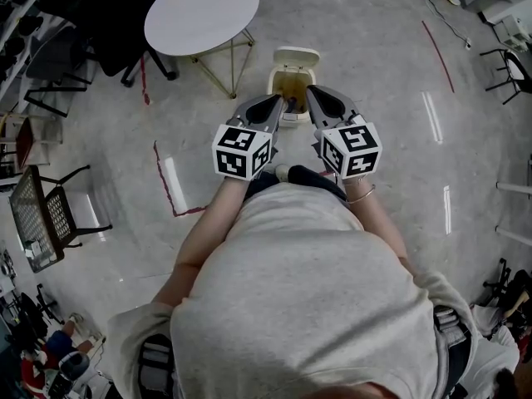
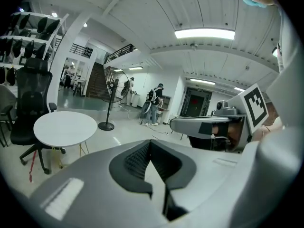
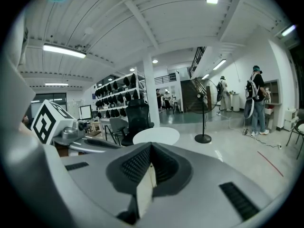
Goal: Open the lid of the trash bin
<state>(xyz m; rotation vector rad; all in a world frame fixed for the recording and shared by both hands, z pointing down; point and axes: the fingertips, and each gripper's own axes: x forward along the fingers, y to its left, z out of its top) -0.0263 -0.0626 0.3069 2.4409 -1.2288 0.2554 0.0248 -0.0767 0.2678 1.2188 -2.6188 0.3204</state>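
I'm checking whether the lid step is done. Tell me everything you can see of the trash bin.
The trash bin is small, cream-coloured, plastic-looking, and stands upright on the grey floor near a round white table. Its lid is tilted up at the far side, so the yellowish-brown inside shows. In the head view the tips of the left gripper and right gripper overlap its near rim; whether they touch it cannot be told.

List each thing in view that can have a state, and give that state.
trash bin lid: open, raised at the far side, the inside of the trash bin showing.
left gripper: shut, jaws together, nothing between them.
right gripper: shut, jaws together, nothing between them.
ceiling light: on.
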